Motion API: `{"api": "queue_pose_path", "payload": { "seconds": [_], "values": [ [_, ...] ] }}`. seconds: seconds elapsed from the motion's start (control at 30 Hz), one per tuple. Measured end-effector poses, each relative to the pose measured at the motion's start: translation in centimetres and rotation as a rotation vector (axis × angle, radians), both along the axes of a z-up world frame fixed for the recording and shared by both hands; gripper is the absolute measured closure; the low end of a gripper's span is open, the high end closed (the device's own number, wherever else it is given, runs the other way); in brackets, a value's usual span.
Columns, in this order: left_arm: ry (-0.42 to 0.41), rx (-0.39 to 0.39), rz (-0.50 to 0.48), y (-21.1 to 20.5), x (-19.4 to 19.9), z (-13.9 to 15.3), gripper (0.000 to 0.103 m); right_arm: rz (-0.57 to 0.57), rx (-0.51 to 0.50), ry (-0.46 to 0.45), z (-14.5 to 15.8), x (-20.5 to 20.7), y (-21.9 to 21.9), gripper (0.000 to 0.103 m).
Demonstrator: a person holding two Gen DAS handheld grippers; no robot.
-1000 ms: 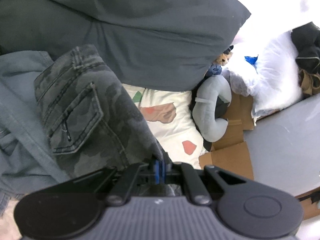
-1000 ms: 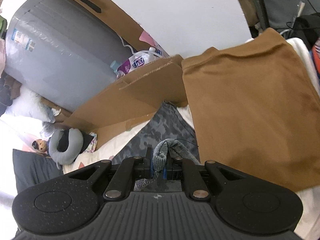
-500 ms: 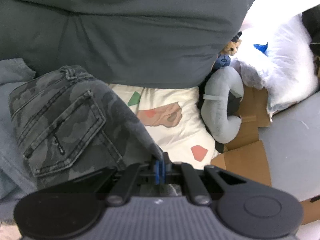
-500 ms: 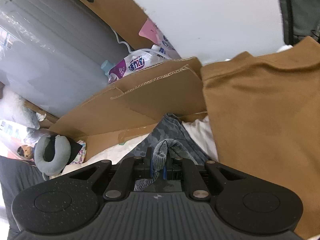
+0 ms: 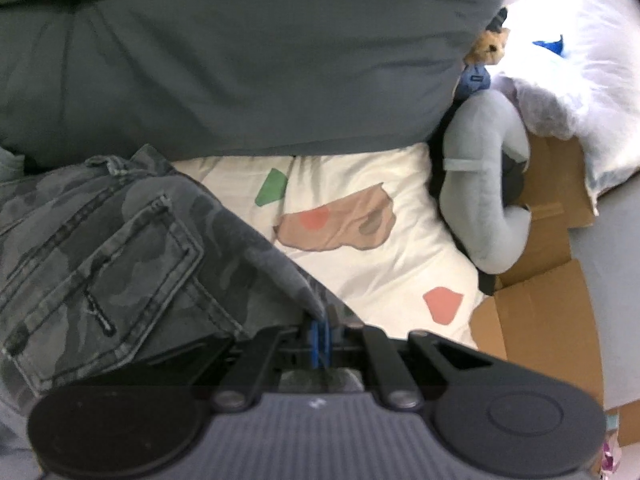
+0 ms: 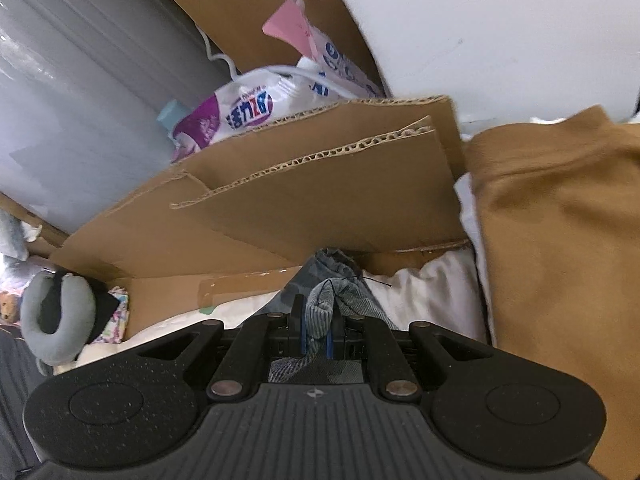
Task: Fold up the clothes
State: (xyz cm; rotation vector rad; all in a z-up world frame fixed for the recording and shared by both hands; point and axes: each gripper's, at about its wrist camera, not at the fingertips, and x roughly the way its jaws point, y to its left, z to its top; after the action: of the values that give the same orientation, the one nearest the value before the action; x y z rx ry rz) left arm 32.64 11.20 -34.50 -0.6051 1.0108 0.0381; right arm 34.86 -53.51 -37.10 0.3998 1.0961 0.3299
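Note:
Grey camouflage jeans with a stitched back pocket spread across the lower left of the left wrist view, over a white patterned sheet. My left gripper is shut on an edge of these jeans. In the right wrist view my right gripper is shut on a bunched hem of the same jeans, which hangs in front of cardboard. A loose black thread trails from the hem.
A dark grey pillow fills the top of the left wrist view. A grey neck pillow lies right of the sheet, with cardboard behind it. Right wrist view: cardboard flaps, a brown garment, plastic bags, a grey case.
Both grippers have moved forward and down with the jeans. The pillow and neck pillow loom larger on the left; the cardboard flaps and brown garment have come closer on the right.

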Motion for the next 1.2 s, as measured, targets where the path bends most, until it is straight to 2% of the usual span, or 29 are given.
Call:
{"api": "queue_pose_path", "payload": {
  "seconds": [0.17, 0.37, 0.77, 1.0, 1.2],
  "values": [
    [0.011, 0.035, -0.014, -0.8, 2.4, -2.0, 0.1, 0.003, -0.026, 0.014, -3.1, 1.8, 2.0, 0.096],
    [0.041, 0.061, 0.014, -1.4, 4.6, -4.8, 0.1, -0.003, -0.036, 0.039, -6.7, 3.6, 4.4, 0.096],
    [0.093, 0.06, 0.015, -1.2, 7.1, -8.1, 0.1, -0.028, -0.04, 0.068, -10.9, 5.2, 7.4, 0.096],
    [0.126, 0.022, 0.004, -1.4, 7.9, -8.9, 0.096, -0.065, -0.039, 0.095, -12.5, 5.1, 7.6, 0.096],
    [0.095, 0.035, 0.033, -1.6, 7.8, -8.0, 0.1, -0.103, -0.018, 0.104, -13.3, 4.3, 7.5, 0.096]
  ]
}}
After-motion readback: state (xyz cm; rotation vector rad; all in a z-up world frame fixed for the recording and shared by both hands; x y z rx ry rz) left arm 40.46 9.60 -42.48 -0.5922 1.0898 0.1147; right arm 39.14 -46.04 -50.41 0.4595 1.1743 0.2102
